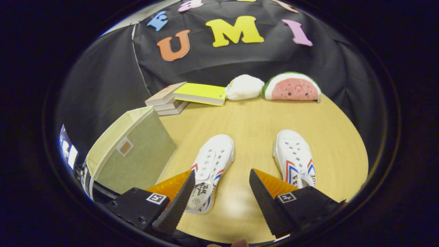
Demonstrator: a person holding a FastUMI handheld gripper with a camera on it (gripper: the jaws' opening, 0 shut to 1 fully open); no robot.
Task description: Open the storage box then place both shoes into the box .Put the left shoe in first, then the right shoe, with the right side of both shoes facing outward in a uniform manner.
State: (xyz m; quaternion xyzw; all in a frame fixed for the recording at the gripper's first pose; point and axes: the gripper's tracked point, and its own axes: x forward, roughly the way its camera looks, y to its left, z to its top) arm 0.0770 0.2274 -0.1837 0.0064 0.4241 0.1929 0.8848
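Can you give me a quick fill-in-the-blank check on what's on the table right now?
1. The hand-held gripper is ____, fingers apart over bare table.
2. The number of white shoes ahead of the fingers is ____: one shoe and another shoe.
3. The green storage box stands beside the ____ finger.
4. The watermelon plush lies at the table's ____ edge.

Missing words: open; two; left; far

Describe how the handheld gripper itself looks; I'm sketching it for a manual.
The gripper has two wedge-shaped fingers with ribbed inner faces, tapering to points and standing open. Each sits on a black blocky mount with screws and a small square black-and-white marker. Ribbed orange pieces sit behind the fingers.
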